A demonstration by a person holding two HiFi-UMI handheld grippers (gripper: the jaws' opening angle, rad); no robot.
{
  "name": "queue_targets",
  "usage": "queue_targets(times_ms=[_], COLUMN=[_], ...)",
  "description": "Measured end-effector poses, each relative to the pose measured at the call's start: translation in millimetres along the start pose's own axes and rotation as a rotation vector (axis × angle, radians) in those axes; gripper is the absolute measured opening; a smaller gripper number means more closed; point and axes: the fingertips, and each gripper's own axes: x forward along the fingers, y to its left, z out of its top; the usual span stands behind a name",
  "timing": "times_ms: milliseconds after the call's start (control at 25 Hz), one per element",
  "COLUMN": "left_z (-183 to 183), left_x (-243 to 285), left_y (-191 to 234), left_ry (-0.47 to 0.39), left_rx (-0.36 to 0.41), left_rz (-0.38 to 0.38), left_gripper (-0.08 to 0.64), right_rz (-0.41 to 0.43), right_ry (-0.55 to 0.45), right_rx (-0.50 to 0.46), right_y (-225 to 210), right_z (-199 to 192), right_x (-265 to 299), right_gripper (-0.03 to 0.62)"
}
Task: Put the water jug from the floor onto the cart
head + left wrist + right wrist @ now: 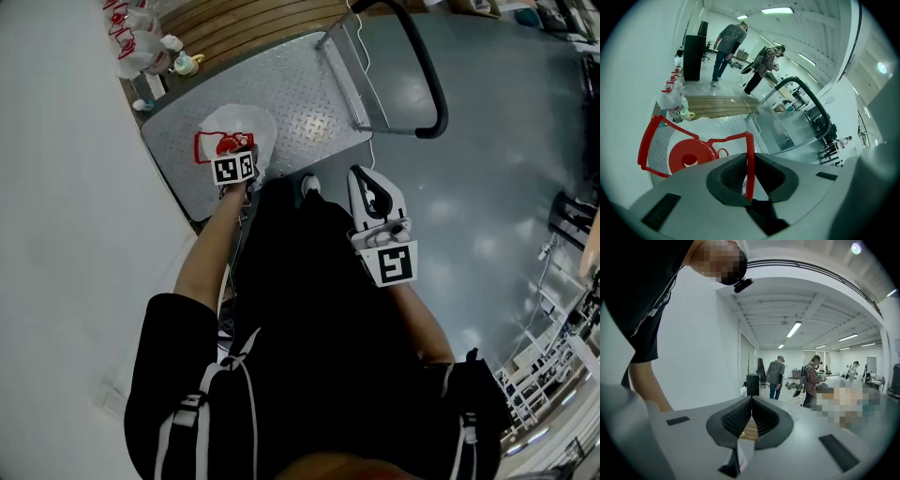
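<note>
The water jug (239, 131) is clear plastic with a red cap (689, 157) and a red wire handle (750, 161). It is over the near corner of the cart's diamond-plate deck (305, 89); I cannot tell whether it rests on the deck. My left gripper (234, 155) points steeply down at it, and its pads are shut on the red handle. My right gripper (361, 176) is held to the right, above the grey floor. Its jaws (751, 401) meet with nothing between them. The cart's black push bar (427, 84) rises at the far end.
More jugs and white bags (141, 42) stand by the white wall beyond the cart, next to a wooden pallet (244, 23). Two people (727, 44) stand further off near a black cabinet (693, 56). Metal racks (553, 375) line the right side.
</note>
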Motion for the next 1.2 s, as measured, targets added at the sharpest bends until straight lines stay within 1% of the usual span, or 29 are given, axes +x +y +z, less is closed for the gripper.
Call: queue_targets(times_ms=[240, 360, 480, 520, 600, 680, 760, 880, 1000, 1120, 1200], left_z=[-2, -5, -7, -6, -4, -7, -9, -4, 13, 34, 49], left_x=[13, 19, 25, 27, 30, 33, 33, 32, 24, 3, -19], left_y=[-13, -18, -22, -23, -26, -29, -32, -36, -36, -38, -47], left_ry=[0.012, 0.024, 0.027, 0.022, 0.006, 0.001, -0.005, -0.018, -0.056, -0.136, -0.195], left_rx=[0.01, 0.005, -0.005, 0.0, 0.036, 0.066, 0.07, 0.088, 0.089, 0.082, 0.123], left_rz=[-0.037, -0.062, -0.068, -0.068, -0.064, -0.069, -0.078, -0.066, -0.054, -0.043, -0.04], left_gripper=[0.061, 0.061, 0.063, 0.063, 0.071, 0.106, 0.115, 0.115, 0.123, 0.123, 0.123], right_rz=[0.009, -0.006, -0.023, -0.026, -0.026, -0.026, -0.034, -0.052, -0.061, -0.05, -0.029], right_ry=[0.019, 0.025, 0.032, 0.031, 0.024, 0.011, -0.002, -0.016, -0.043, -0.061, -0.068], right_rx=[-0.01, -0.017, -0.017, -0.018, -0.022, -0.026, -0.028, -0.022, -0.007, 0.017, 0.043], right_y=[5, -1, -8, -9, -11, -11, -13, -27, -40, -41, -40], right_z=[-6, -7, -8, -8, -7, -6, -5, -1, 6, 5, 4], right_x=[-4, -12, -17, -18, -19, -20, -22, -25, -22, -19, -15], right_gripper=[0.02, 0.02, 0.018, 0.02, 0.019, 0.02, 0.018, 0.018, 0.019, 0.02, 0.02])
